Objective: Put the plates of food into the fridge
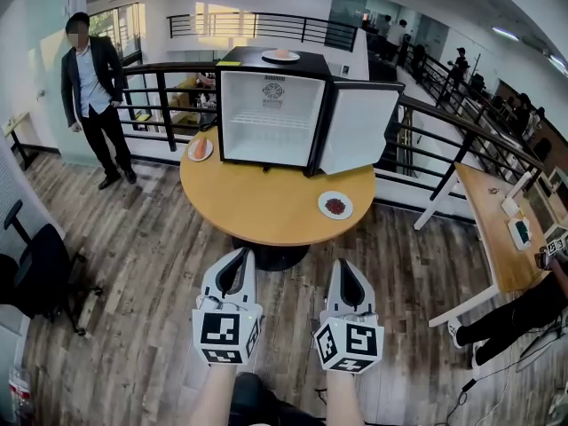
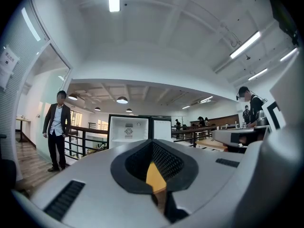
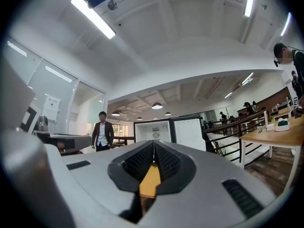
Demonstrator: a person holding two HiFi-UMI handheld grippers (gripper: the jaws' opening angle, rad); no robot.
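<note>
A small white fridge (image 1: 271, 114) stands open on the round wooden table (image 1: 266, 211), its door (image 1: 359, 130) swung out to the right and its inside bare. One plate with an orange piece of food (image 1: 201, 149) lies left of the fridge. A plate of dark red food (image 1: 335, 205) lies at the table's right front. A third plate (image 1: 280, 55) rests on the fridge top. My left gripper (image 1: 239, 254) and right gripper (image 1: 344, 264) hover side by side before the table's near edge, both shut and empty. Both gripper views look toward the fridge (image 2: 128, 129) (image 3: 156, 131).
A person in a dark jacket (image 1: 93, 96) stands at the back left by the black railing (image 1: 160, 87). An office chair (image 1: 35, 273) is at the left. A long wooden desk (image 1: 497, 229) and a seated person's leg (image 1: 515, 313) are at the right.
</note>
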